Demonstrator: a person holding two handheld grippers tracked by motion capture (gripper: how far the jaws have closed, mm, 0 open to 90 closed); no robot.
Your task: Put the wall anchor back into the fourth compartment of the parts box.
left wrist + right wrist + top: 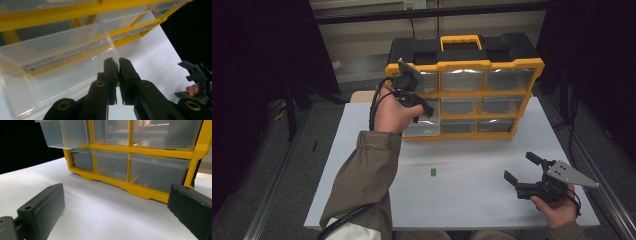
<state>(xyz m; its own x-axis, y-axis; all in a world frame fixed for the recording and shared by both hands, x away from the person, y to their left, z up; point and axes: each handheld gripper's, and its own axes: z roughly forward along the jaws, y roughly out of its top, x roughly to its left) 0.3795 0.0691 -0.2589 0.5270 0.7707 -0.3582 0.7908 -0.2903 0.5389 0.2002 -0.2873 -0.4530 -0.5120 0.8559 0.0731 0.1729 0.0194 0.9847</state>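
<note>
The left gripper [117, 65] pinches a tiny green piece [116, 67]: light, hard, slippery, so squeeze its flat sides.

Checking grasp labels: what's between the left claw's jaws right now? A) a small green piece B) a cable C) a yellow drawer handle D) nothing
A: in the left gripper view the left claw has its jaws pinched on a small green piece, held next to the pulled-out clear drawer.
</note>
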